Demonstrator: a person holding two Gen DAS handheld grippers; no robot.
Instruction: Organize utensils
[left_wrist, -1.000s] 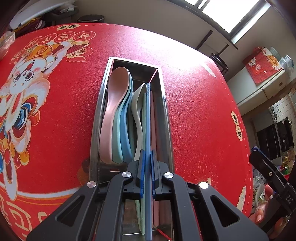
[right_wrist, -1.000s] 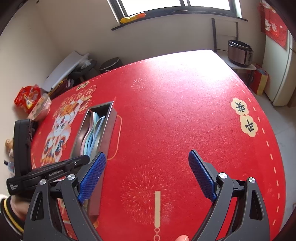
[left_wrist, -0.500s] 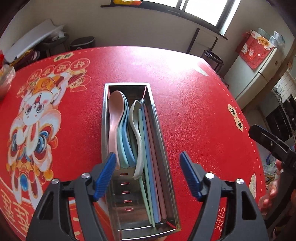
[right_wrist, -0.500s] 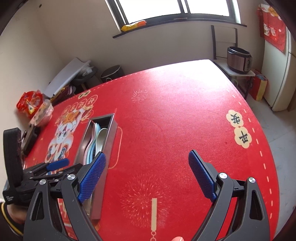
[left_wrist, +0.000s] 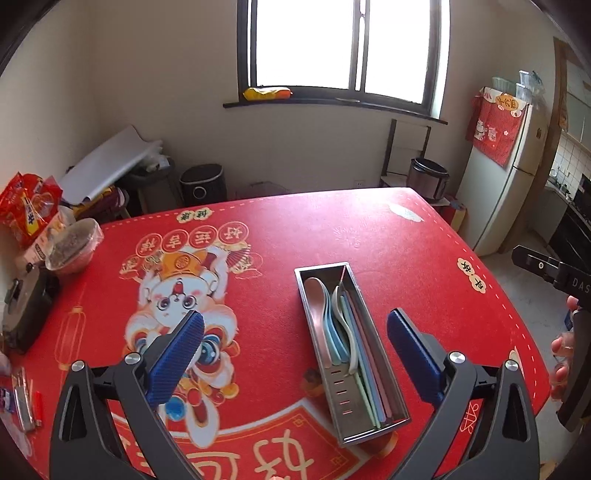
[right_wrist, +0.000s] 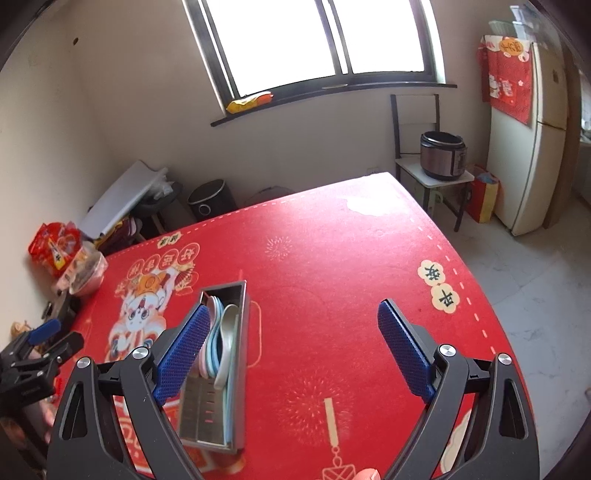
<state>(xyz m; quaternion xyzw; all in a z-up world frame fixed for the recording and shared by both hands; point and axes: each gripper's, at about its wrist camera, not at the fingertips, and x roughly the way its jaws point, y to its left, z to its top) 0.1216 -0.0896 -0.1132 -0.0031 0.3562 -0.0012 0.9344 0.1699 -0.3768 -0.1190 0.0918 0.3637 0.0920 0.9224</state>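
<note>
Steel utensil tray (left_wrist: 364, 424) lies on red table (left_wrist: 369, 236), below and between the left tongs (left_wrist: 295, 354); pastel spoons (left_wrist: 325, 325) and chopsticks (left_wrist: 369, 369) inside; left tongs just spread, empty; right tongs (right_wrist: 293, 349) spread, empty.

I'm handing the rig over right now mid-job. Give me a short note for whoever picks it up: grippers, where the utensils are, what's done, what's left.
Left gripper: open and empty; its jaws have just been opening, nothing between them.
Right gripper: open, empty.
Metal tray: on the red tablecloth. Inside, pink, blue and pale spoons lie stacked along one side, chopsticks along the other.
Done: every utensil in view is in the tray.
Left: nothing loose shows on the cloth; check the clutter at its edge before stopping.
</note>
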